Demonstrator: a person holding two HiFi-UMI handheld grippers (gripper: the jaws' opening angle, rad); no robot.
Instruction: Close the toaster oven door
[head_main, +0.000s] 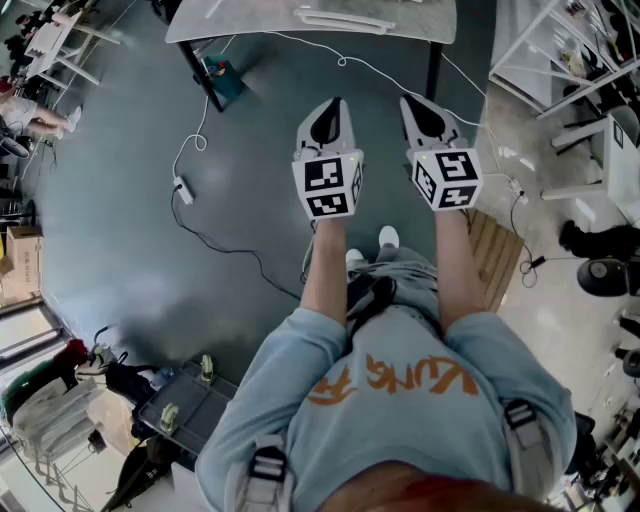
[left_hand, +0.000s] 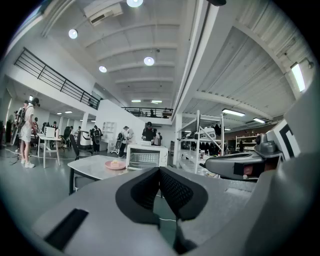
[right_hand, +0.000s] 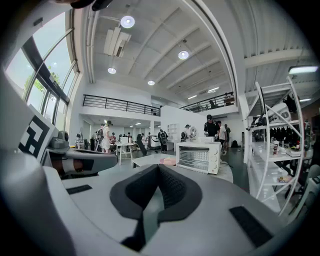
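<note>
A white toaster oven (left_hand: 146, 156) stands on a grey table (left_hand: 92, 169) some way ahead, its glass door upright against its front. It shows in the right gripper view too, as the toaster oven (right_hand: 198, 157), with a pink plate (right_hand: 169, 161) to its left. My left gripper (left_hand: 160, 170) and right gripper (right_hand: 158, 167) are both shut on nothing. In the head view the left gripper (head_main: 330, 112) and right gripper (head_main: 422, 112) are held side by side over the floor, short of the table (head_main: 300, 22).
Cables (head_main: 210, 240) and a power strip (head_main: 183, 188) lie on the floor to the left. A wooden pallet (head_main: 497, 255) sits to the right, and a cart (head_main: 190, 410) stands behind on the left. Metal shelving (right_hand: 280, 145) rises to the right. Several people stand far off.
</note>
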